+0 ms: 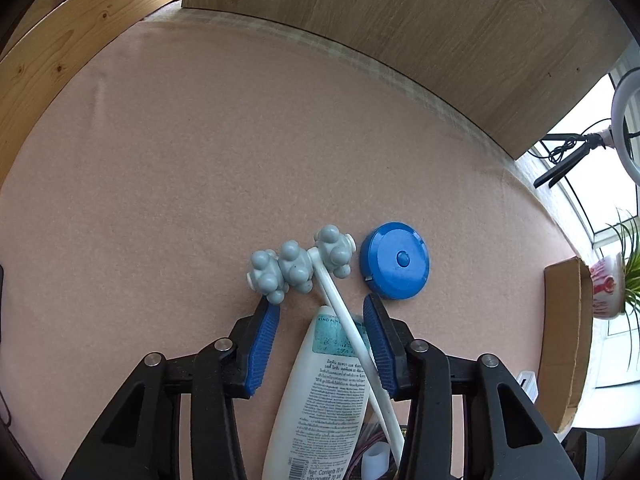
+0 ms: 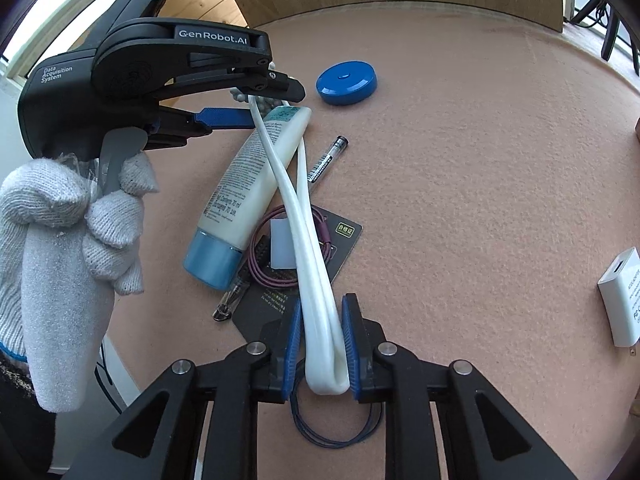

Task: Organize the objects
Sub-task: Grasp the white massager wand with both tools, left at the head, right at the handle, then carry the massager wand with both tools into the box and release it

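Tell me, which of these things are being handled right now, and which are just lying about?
In hand:
massage roller, its looped handle between the right claw
lotion tube, between the left claw

Lying about:
blue tape measure
pen
purple cable
white charger

Massage roller point(image 1: 304, 268) beside blue disc point(image 1: 394, 261), over tube point(image 1: 324, 396).

white looped massage roller point(image 2: 310, 216) lying across lotion tube point(image 2: 248, 184) on felt.

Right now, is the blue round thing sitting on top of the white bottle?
No, the blue round case lies by itself on the pink mat, apart from the white bottle.
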`<state>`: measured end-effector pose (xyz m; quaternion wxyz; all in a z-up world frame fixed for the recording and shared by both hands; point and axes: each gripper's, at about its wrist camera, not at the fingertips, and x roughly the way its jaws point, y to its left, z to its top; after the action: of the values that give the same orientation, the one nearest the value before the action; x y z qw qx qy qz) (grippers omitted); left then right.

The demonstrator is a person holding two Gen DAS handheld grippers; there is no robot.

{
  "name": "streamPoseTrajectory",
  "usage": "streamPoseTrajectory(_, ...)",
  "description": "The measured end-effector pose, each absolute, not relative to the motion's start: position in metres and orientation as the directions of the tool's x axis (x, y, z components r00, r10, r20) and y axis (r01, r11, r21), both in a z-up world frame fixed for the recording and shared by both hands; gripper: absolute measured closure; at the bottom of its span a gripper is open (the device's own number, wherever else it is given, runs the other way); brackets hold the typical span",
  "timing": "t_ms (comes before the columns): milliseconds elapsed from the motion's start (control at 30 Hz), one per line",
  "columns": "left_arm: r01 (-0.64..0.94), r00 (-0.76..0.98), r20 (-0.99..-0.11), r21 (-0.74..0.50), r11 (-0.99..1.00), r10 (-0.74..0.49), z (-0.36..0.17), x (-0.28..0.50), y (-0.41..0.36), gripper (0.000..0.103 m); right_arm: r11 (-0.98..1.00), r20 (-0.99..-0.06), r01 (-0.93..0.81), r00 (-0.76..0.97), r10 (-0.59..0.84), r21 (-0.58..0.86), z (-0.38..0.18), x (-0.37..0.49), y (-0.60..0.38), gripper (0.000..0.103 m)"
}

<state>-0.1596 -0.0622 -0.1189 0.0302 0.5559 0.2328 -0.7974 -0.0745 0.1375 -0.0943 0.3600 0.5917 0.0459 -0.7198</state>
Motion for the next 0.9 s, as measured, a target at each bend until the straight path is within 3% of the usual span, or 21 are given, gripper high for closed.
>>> streamPoseTrajectory(433, 0.251, -0.413, -0.877, -0.369, -0.895, 0.246, -0.108, -0.165, -0.044, 0.085, -0.759, -0.892, 0.589, -0.136, -0.431, 0.277, -0.083, -0.073, 0.14, 0.085)
streamPoseTrajectory(900, 0.168, -0.451, -0.84, -0.412, -0.895, 0.302, -0.082, -0.167, -0.002, 0.086, -0.8, -0.873, 0.57, -0.275, -0.403, 0.19, -0.063, -0.049, 0.16, 0.086)
